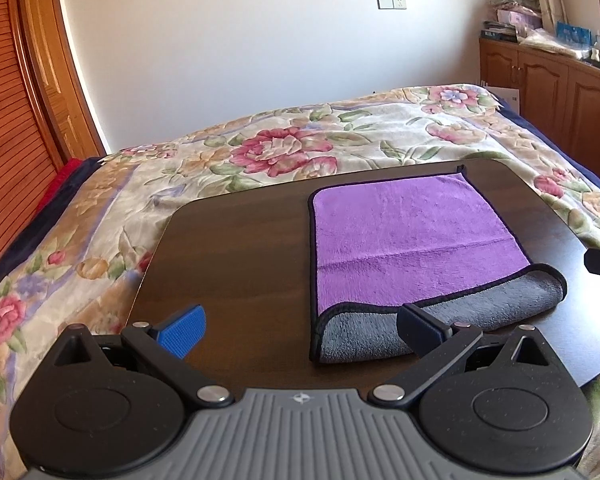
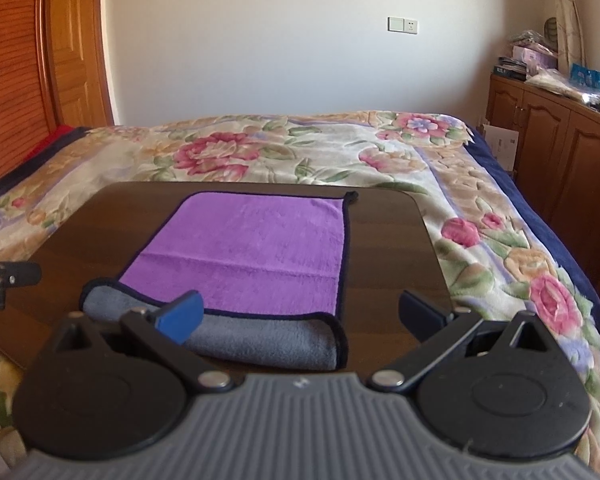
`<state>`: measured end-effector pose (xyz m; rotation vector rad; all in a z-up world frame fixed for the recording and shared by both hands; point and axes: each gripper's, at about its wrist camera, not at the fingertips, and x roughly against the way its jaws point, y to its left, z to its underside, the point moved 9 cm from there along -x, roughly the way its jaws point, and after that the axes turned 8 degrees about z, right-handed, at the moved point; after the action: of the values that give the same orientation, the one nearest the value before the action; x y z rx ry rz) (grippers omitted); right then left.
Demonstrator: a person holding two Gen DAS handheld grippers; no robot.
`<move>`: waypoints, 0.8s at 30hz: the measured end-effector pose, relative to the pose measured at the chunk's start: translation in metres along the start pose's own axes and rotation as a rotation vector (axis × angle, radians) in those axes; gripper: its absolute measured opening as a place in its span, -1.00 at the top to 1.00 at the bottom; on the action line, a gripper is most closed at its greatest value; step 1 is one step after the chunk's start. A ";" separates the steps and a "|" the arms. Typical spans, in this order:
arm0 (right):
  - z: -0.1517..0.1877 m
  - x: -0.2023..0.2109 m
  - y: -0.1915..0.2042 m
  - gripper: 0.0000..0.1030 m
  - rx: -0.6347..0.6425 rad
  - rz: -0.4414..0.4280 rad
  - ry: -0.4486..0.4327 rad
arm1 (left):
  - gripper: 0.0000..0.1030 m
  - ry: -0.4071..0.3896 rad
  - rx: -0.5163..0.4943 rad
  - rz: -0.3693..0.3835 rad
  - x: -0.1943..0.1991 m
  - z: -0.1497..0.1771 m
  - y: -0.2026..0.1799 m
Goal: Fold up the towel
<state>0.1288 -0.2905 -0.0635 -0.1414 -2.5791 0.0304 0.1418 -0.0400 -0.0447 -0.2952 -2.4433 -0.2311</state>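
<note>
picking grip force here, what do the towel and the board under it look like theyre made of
Towel: looks like plush microfibre, purple on one face and grey on the other, with a fuzzy matte nap and a dark stitched edge binding.

Board: looks like dark wood or a wood-grain laminate; faint grain lines and a smooth, slightly glossy surface. Which of the two cannot be told.

Both grippers, left and right, are open.

Bare board (image 1: pixel 228 248) along its left edge, narrower bare strip at right edge, towel (image 1: pixel 412 236) covering centre-right, left gripper (image 1: pixel 300 330) and right gripper (image 2: pixel 300 318) spread wide at near edge.
</note>
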 end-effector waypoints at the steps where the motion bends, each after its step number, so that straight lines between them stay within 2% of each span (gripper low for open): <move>1: 0.000 -0.001 0.000 -1.00 0.001 0.000 0.001 | -1.00 0.002 -0.003 0.002 -0.002 -0.001 0.000; 24: 0.004 -0.037 -0.011 -1.00 -0.007 -0.009 0.047 | -1.00 0.054 -0.040 0.019 -0.046 0.006 0.009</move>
<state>0.1570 -0.3055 -0.0857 -0.1311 -2.5335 0.0149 0.1754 -0.0373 -0.0770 -0.3249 -2.3835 -0.2765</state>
